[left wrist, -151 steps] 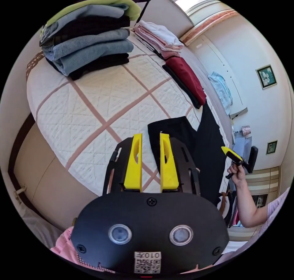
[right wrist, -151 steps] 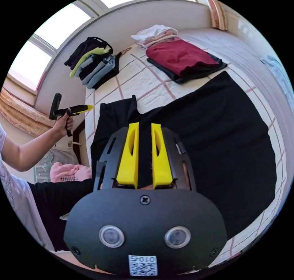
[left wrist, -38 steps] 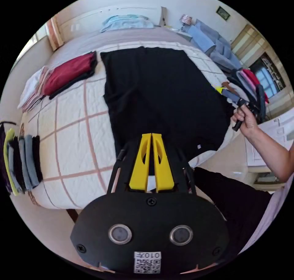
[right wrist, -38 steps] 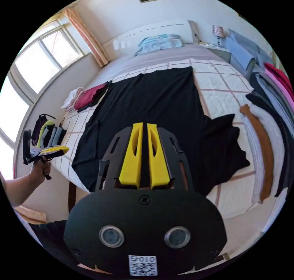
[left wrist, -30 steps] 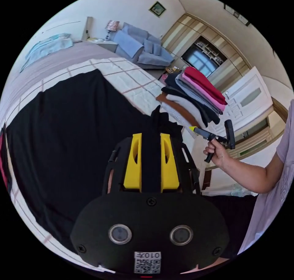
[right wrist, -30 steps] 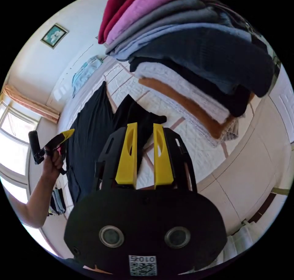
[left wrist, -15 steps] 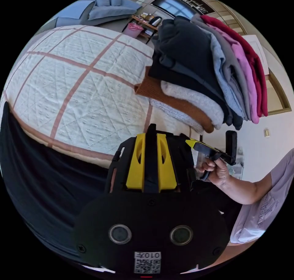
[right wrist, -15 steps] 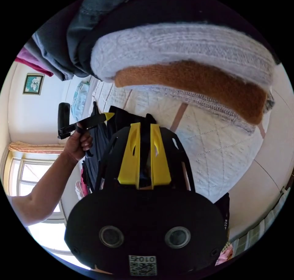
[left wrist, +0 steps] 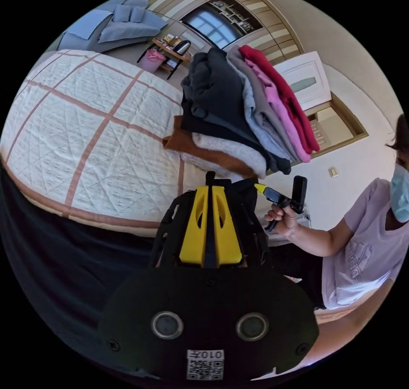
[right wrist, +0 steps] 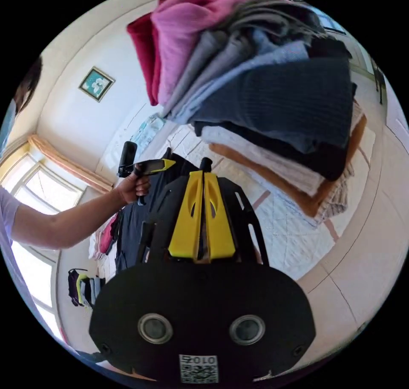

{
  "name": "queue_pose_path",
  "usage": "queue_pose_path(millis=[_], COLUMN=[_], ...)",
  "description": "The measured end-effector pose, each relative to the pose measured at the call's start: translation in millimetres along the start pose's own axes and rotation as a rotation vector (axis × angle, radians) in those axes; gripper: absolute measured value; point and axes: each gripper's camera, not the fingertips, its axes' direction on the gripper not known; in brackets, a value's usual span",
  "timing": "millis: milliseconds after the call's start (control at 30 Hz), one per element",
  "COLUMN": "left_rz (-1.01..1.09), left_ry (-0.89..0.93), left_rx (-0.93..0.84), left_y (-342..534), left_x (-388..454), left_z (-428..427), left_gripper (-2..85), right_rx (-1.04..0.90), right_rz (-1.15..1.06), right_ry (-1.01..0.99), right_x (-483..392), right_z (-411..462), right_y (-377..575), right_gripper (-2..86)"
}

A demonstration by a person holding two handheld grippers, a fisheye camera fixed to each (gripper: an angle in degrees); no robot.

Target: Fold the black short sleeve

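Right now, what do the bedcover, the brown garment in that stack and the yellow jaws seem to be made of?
The bedcover looks like quilted cotton, matte, with stitched diamonds and pinkish stripes. The brown garment looks like fuzzy knitted wool or acrylic; its ribbing shows in the right gripper view. The yellow jaws of the left gripper look like smooth moulded or printed plastic; which one I cannot tell.

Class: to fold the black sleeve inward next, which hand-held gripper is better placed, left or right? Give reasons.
Probably the left. The left hand-held gripper has its jaws closed on black sleeve cloth. The right hand-held gripper is pinched nearly shut too, but its hold is harder to make out.
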Motion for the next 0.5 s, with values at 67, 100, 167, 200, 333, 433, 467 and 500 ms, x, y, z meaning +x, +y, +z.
queue_pose_path(millis=[67,100,167,200,333,433,467,500], left_rz=[0.022,0.026,0.007,-0.016,-0.094,-0.150,-0.158,-0.174], left_ry=[0.038,0.041,0.033,0.034,0.037,0.028,0.022,0.010], left_rx=[0.037,0.053,0.063,0.069,0.088,0.087,0.092,0.105], left_y=[11,22,42,57,108,134,138,145], left_x=[-2,-7,-17,-25,-46,-54,-55,-57], left_z=[-15,-25,-38,-44,-57,-58,-58,-59], left_gripper=[0.1,0.1,0.1,0.1,0.2,0.7,0.8,1.3], right_rx=[-0.053,-0.081,-0.225,-0.257,-0.451,-0.534,-0.552,-0.565], right_rz=[-0.242,-0.306,-0.535,-0.591,-0.781,-0.800,-0.810,-0.814], right_ry=[-0.051,-0.063,-0.089,-0.094,-0.042,-0.032,-0.016,-0.002], right_x=[-39,-49,-89,-99,-136,-148,-153,-155], right_z=[-5,-4,8,12,56,85,94,98], right_y=[6,9,28,35,84,105,112,115], right_gripper=[2.5,2.5,2.5,2.5,2.5,2.7,2.7,2.7])
